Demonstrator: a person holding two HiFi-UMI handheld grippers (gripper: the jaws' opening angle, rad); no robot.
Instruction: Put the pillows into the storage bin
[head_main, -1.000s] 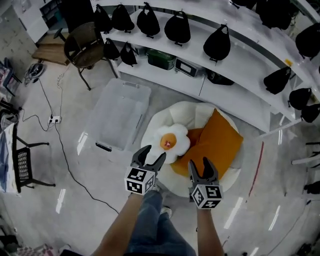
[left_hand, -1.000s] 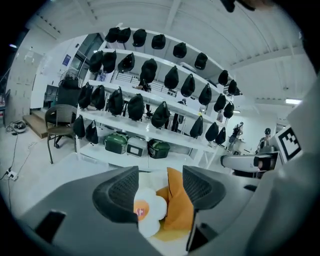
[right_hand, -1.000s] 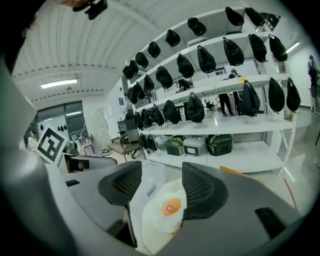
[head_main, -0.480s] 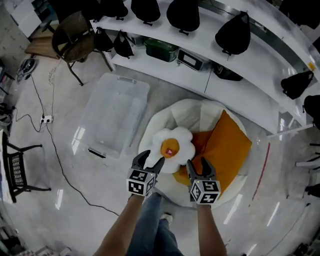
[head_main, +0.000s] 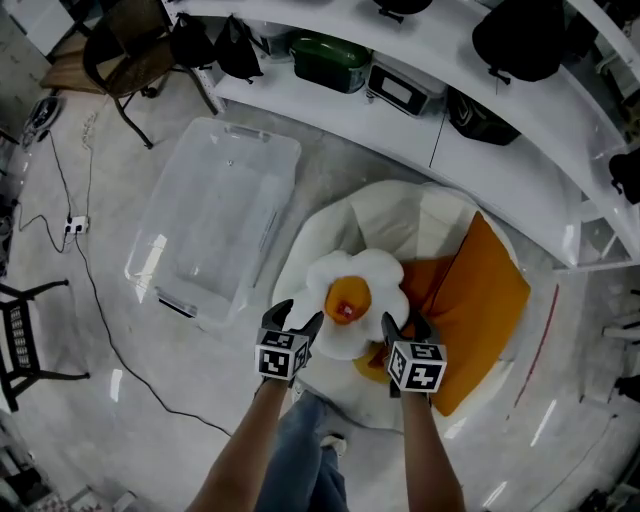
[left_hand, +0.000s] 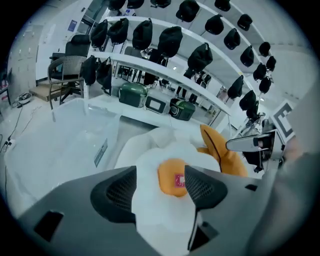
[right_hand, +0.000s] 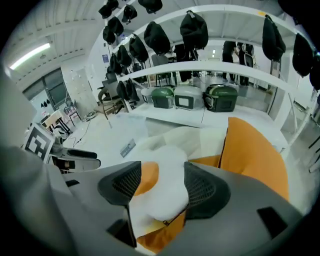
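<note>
Left gripper (head_main: 299, 314): fingers wide, just been opening, egg pillow (head_main: 352, 300) between them, unclamped. Right gripper (head_main: 404, 326): fingers apart astride its other edge. Likely a two-sided hold for floppy stuffing. Pillow rests on white cushion (head_main: 400, 215); storage bin (head_main: 215, 215) empty alongside.

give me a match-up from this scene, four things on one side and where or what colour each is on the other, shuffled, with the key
Things
1. fried-egg pillow
2. square pillow
3. storage bin
4. green case

Descriptions
A. clear, on the floor to the left of the pillows
B. on the white shelf
C. plain orange, at the right side of the round white cushion
D. white with an orange centre

Pairs: 1-D; 2-C; 3-A; 4-B
</note>
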